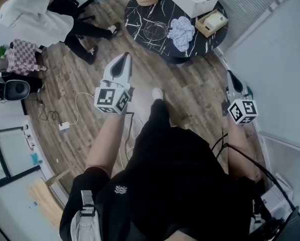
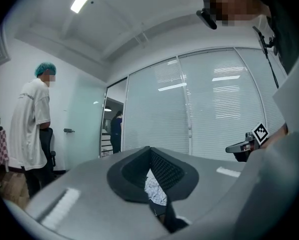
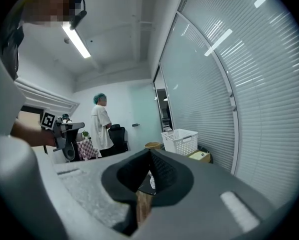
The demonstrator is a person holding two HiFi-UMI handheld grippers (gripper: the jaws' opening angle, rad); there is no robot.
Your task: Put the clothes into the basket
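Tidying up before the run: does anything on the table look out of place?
The cloth lies crumpled on the table, beside the basket rather than in it. Nothing looks spilled or damaged.
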